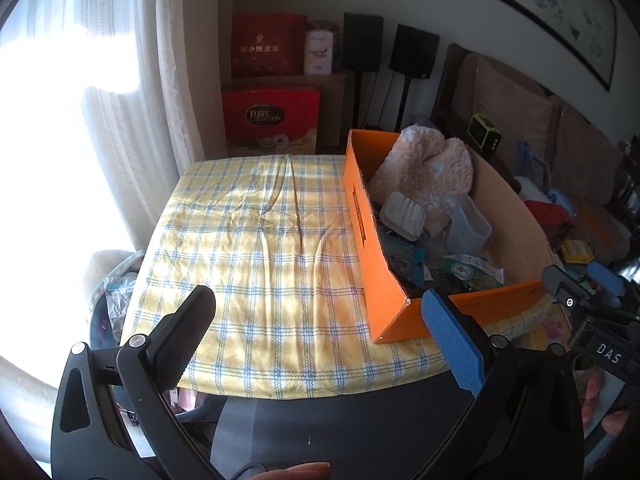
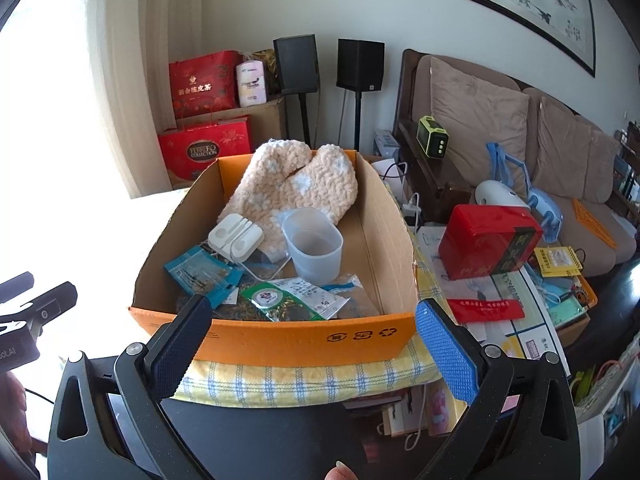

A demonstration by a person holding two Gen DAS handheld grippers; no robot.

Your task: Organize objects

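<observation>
An orange cardboard box point(image 2: 280, 340) stands on the yellow checked cloth point(image 1: 260, 248), at the cloth's right side point(image 1: 384, 292). Inside lie fluffy peach slippers point(image 2: 296, 188), a white cable holder point(image 2: 236, 236), a clear plastic cup point(image 2: 314, 246), a green-and-white seed packet point(image 2: 292, 296) and blue packets point(image 2: 200, 272). My left gripper point(image 1: 320, 344) is open and empty over the cloth's near edge, left of the box's near corner. My right gripper point(image 2: 312, 348) is open and empty in front of the box's near wall.
A red tin point(image 2: 488, 240) and papers lie on a cluttered low table right of the box. A sofa point(image 2: 520, 128) runs along the right wall. Red gift bags point(image 2: 204, 152) and two black speakers point(image 2: 360, 64) stand at the back. Bright curtains point(image 1: 100, 120) hang at the left.
</observation>
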